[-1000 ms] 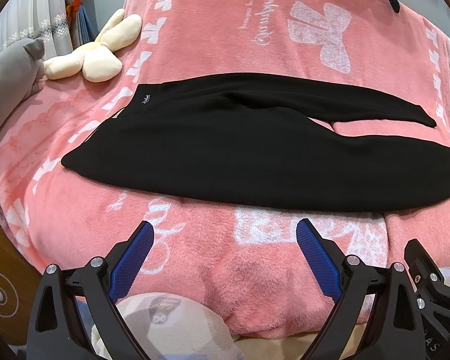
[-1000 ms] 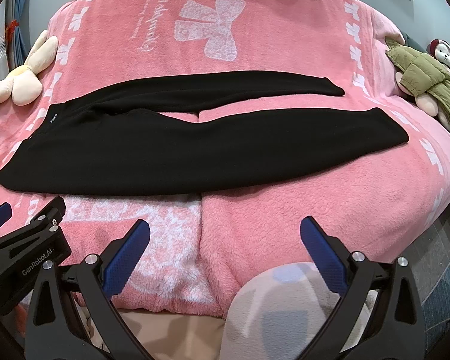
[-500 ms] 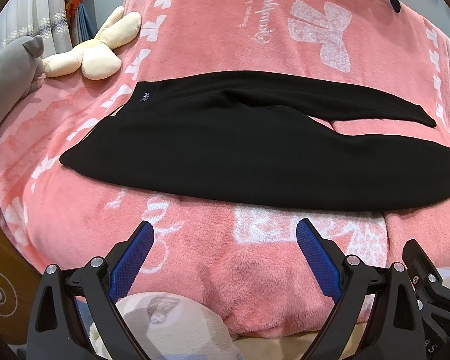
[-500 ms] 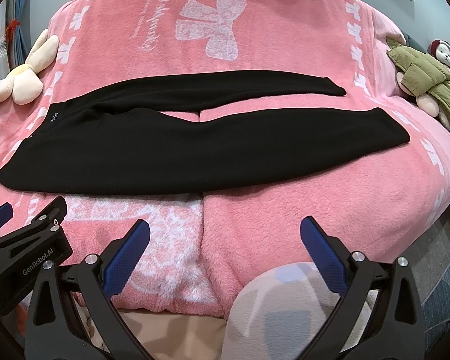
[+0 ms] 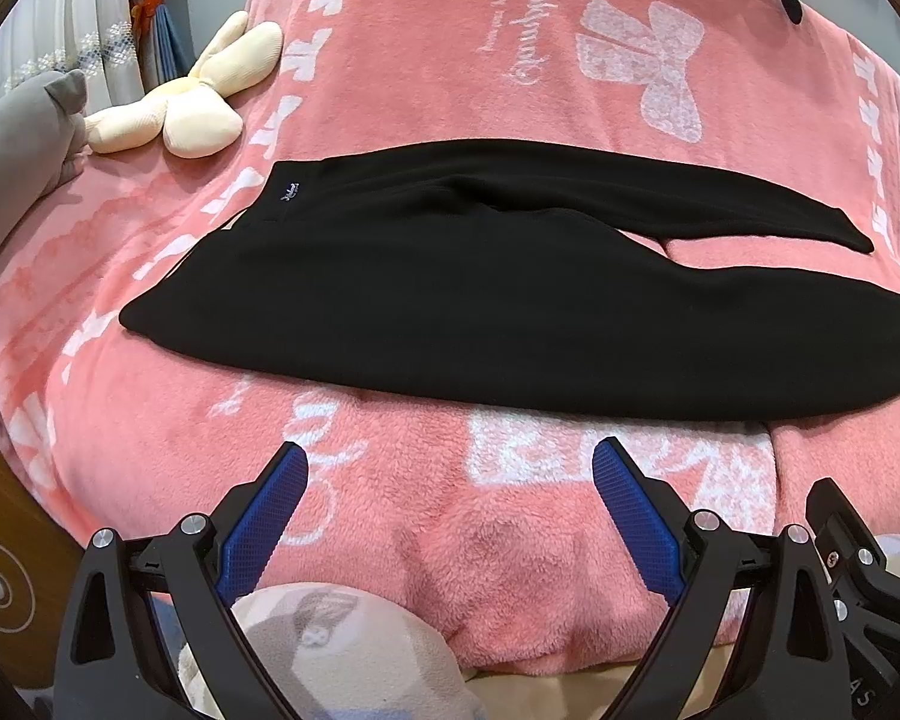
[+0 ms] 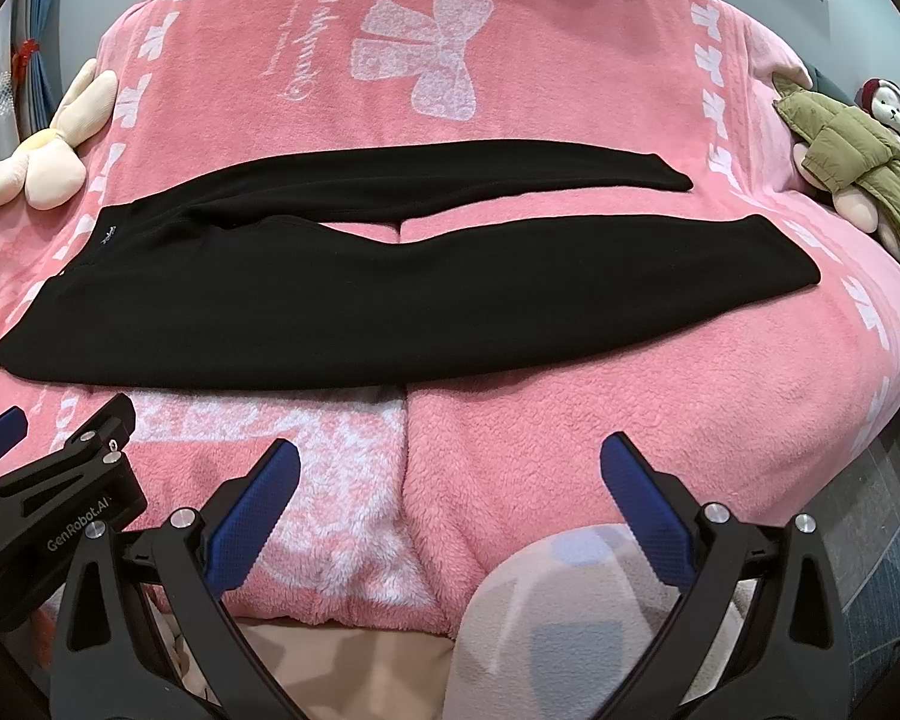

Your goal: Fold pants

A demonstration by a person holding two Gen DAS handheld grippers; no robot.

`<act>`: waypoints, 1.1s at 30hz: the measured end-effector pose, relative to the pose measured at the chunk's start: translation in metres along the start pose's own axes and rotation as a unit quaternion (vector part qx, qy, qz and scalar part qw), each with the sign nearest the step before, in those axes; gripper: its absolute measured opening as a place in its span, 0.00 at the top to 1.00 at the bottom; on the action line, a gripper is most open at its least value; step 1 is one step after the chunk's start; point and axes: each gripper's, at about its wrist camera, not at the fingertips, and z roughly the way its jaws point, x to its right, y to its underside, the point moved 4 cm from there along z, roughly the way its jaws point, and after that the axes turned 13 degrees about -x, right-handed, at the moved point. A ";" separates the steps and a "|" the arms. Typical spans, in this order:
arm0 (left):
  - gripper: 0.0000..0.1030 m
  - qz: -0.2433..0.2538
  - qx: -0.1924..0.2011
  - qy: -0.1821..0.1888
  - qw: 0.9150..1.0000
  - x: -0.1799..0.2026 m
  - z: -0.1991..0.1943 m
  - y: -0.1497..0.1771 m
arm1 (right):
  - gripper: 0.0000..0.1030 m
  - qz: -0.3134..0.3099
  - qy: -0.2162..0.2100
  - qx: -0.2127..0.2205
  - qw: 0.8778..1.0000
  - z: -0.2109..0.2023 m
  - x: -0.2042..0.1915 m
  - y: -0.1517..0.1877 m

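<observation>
Black pants (image 5: 450, 300) lie flat on a pink fleece blanket (image 5: 390, 480), waistband to the left and both legs stretched to the right with a gap between them. They also show in the right wrist view (image 6: 360, 312). My left gripper (image 5: 450, 468) is open and empty, low at the bed's near edge, short of the waist end. My right gripper (image 6: 450, 462) is open and empty, at the near edge below the near leg. The left gripper's body (image 6: 48, 510) shows at the right wrist view's lower left.
A cream plush toy (image 5: 192, 102) lies at the far left and a grey plush (image 5: 18, 138) at the left edge. A plush in a green jacket (image 6: 858, 156) sits at the bed's right side. A patterned cushion (image 5: 330, 648) lies below the near edge.
Both grippers have crept slightly toward the bed; the pants sit a touch nearer in view. The jaws stayed open and nothing was taken hold of.
</observation>
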 end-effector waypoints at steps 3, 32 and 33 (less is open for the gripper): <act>0.09 0.000 -0.004 0.001 1.000 -0.002 0.000 -0.001 | 0.05 -0.004 -0.004 -0.005 1.000 0.000 -0.001 0.000; 0.08 -0.182 -0.067 -0.007 0.981 -0.205 0.221 -0.349 | 0.05 0.105 -0.054 -0.054 0.992 0.219 0.280 -0.393; 0.08 -0.196 -0.075 -0.010 0.978 -0.213 0.234 -0.356 | 0.05 0.112 -0.058 -0.061 0.990 0.231 0.280 -0.399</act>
